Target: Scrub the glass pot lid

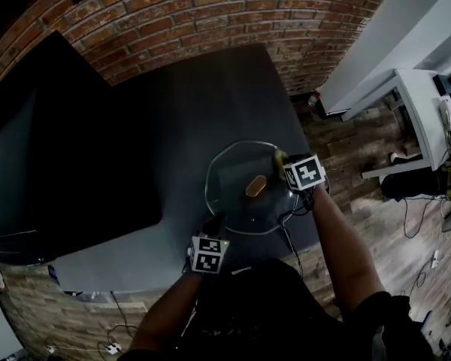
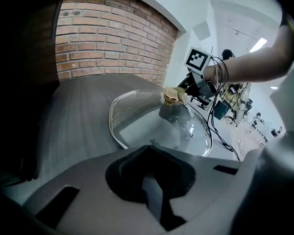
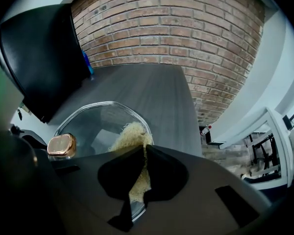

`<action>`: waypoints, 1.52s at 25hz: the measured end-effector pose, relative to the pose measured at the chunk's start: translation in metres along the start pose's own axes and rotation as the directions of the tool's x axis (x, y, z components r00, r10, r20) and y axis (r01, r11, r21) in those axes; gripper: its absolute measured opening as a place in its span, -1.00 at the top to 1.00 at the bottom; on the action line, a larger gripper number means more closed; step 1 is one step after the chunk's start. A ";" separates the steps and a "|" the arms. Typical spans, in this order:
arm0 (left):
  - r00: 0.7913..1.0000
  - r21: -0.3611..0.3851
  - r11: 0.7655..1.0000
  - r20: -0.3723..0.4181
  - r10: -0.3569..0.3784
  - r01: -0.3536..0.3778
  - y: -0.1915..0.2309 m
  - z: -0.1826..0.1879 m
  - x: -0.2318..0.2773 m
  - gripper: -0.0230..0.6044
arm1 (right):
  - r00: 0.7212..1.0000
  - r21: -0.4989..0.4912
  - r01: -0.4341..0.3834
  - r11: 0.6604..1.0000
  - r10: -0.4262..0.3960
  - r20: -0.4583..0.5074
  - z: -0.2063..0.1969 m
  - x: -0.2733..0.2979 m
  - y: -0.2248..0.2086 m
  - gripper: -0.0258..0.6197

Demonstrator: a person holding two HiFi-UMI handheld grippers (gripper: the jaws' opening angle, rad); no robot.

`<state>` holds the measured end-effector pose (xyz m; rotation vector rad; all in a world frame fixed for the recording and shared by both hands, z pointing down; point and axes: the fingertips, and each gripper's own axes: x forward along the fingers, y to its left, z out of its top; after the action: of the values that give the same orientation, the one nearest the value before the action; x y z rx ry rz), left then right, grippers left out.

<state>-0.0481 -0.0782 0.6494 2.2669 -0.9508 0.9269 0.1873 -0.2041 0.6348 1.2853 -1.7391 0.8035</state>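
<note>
Head view puts the glass pot lid (image 1: 233,205) near the 5 o'clock corner of the dark table (image 1: 173,104), gold knob (image 1: 255,186) up. The left gripper (image 2: 148,148) looks pinched on the rim at 7 o'clock; the right gripper (image 3: 143,148) is clamped on the pale scrubber (image 3: 131,133), pressed at 2 o'clock. Hard strokes so near the rim could lever the slick glass out of that single pinch, or run the scrubber off the edge

Tabletop (image 1: 203,96) behind glass lid (image 1: 233,201) open to brick wall (image 1: 173,21). Black panel (image 1: 52,164) blocks L side. Left gripper (image 1: 214,222) & right gripper (image 1: 280,162) take 2 rim spots, near & R; far rim free.
</note>
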 end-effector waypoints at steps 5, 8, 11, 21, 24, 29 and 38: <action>1.000 -0.001 1.000 -0.011 0.006 -0.006 0.001 -0.005 0.002 0.82 | 0.999 0.051 0.014 0.999 -0.016 0.036 -0.002 -0.001 -0.001 0.84; 1.000 0.001 1.000 -0.011 0.007 -0.007 -0.001 0.000 0.000 0.82 | 0.996 0.092 0.009 0.996 -0.018 0.089 0.001 -0.005 -0.003 0.84; 1.000 0.005 1.000 0.007 0.011 -0.011 -0.001 0.002 0.002 0.82 | 0.977 0.130 -0.048 0.990 0.019 0.212 0.014 -0.016 0.004 0.84; 1.000 -0.023 1.000 0.007 0.020 -0.020 -0.004 -0.002 -0.003 0.82 | 0.897 -0.426 -0.147 0.893 0.302 0.322 0.092 -0.069 0.124 0.84; 1.000 -0.035 0.999 0.005 0.024 -0.023 -0.005 -0.003 -0.004 0.82 | 0.889 -0.628 -0.188 0.755 0.402 0.217 0.086 -0.064 0.182 0.84; 1.000 -0.031 0.999 0.005 0.024 -0.024 -0.007 -0.002 -0.005 0.82 | 0.891 -0.825 -0.223 0.519 0.451 0.043 0.056 -0.046 0.248 0.84; 1.000 -0.026 0.999 0.011 0.028 -0.028 -0.006 -0.001 -0.004 0.82 | 0.885 -0.908 -0.313 0.279 0.432 -0.172 0.010 -0.016 0.294 0.84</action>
<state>-0.0461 -0.0726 0.6464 2.2447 -0.9959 0.9091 -0.0950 -0.1239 0.6083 0.0933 -2.1017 -0.1456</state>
